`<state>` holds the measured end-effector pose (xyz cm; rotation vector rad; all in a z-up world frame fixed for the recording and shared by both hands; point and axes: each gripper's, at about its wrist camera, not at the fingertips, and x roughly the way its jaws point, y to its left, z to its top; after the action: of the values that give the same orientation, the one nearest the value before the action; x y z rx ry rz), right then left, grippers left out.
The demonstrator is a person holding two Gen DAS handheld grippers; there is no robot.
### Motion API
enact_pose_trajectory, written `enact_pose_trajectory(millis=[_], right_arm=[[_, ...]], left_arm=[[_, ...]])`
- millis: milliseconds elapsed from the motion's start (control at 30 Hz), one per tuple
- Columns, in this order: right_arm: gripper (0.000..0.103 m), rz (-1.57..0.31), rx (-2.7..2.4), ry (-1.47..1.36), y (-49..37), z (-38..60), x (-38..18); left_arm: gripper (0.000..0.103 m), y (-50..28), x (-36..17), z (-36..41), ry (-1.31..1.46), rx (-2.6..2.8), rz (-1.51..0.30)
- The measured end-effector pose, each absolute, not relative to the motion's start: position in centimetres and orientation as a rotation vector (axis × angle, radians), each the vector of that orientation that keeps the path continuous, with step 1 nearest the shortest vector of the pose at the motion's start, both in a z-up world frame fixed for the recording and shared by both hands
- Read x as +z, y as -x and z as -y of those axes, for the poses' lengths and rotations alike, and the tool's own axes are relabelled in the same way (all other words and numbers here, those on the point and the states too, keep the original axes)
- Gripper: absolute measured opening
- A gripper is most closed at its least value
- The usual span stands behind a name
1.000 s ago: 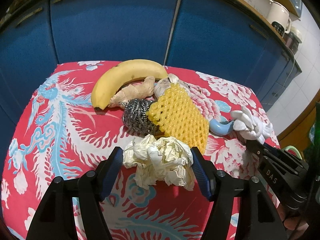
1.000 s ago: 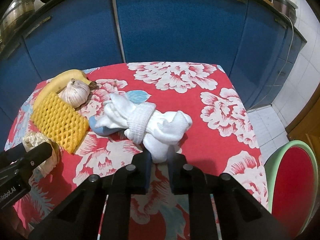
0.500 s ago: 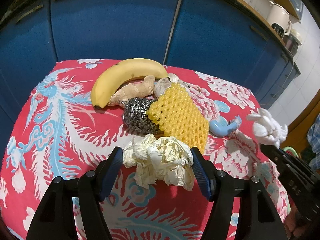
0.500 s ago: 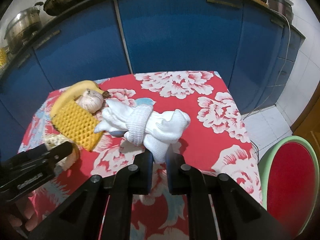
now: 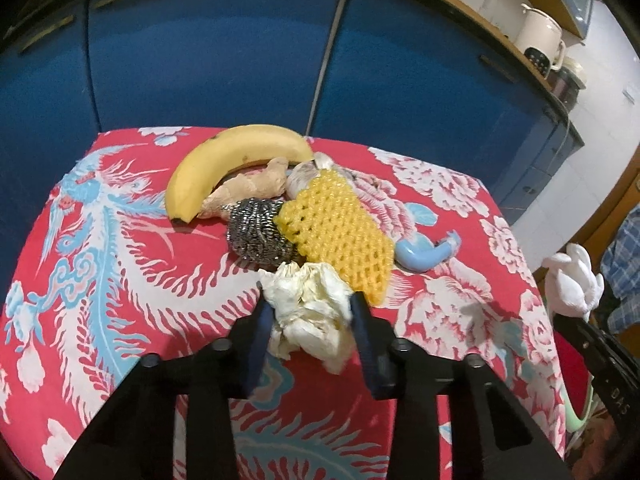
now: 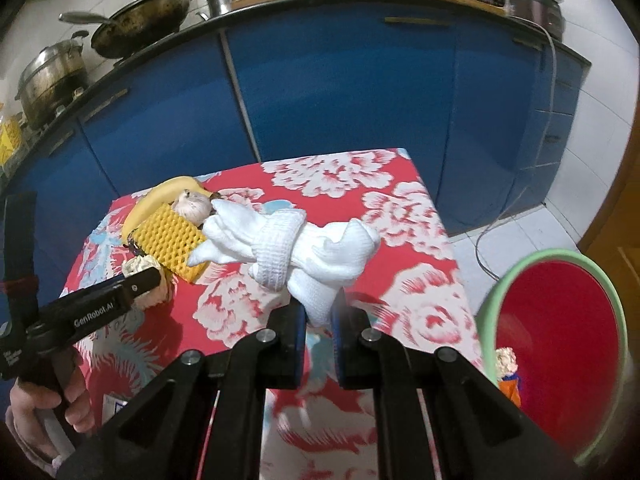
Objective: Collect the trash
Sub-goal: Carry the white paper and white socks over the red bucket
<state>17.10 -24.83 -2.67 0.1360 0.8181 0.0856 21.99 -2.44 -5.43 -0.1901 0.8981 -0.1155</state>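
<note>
Left tongs point(image 5: 308, 316) closing on crumpled paper point(image 5: 310, 312); right tongs point(image 6: 318, 314) clamp white sock point(image 6: 316, 256) by its tip. Thin hold: sock may slip before bin point(image 6: 516, 280).

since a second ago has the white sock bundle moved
Yes. The white sock bundle left the table beside the blue piece, now raised past its right edge.

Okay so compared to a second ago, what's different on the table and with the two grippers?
The left gripper was open around the crumpled paper wad; its jaws are now closing and press on it. The right gripper, gripping the white sock bundle throughout, has lifted it off the tablecloth toward the red bin. The banana, ginger, steel scrubber, yellow foam net and blue piece haven't moved.
</note>
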Motion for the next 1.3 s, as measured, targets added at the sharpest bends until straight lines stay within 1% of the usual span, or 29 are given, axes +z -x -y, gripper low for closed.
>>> enact_pose_trajectory(millis=[67, 167, 400, 700, 1033, 1300], right_arm=[[0.013, -0.812, 0.072, -0.152, -16.4, 25.7, -2.4], [0.013, -0.800, 0.052, -0.173, -15.4, 26.8, -2.1], [0.013, -0.785, -0.004, -0.221, -13.1, 30.1, -1.7], [0.013, -0.786, -0.088, -0.294, -10.2, 34.4, -1.9], [0.013, -0.787, -0.174, -0.347, -7.1, 38.4, -2.4], [0.014, -0.814, -0.238, -0.400, -5.8, 41.4, -3.9]], left_arm=[[0.025, -21.9, -5.2, 2.4, 0.199, -0.130, -0.895], [0.022, -21.6, -5.0, 2.5, 0.209, -0.140, -0.894], [0.021, -20.2, -3.7, 2.9, 0.208, -0.156, -0.872], [0.021, -17.7, -1.2, 5.2, 0.177, -0.210, -0.833], [0.021, -15.3, 0.5, 9.4, 0.126, -0.302, -0.820], [0.021, -13.7, 1.0, 13.7, 0.062, -0.376, -0.822]])
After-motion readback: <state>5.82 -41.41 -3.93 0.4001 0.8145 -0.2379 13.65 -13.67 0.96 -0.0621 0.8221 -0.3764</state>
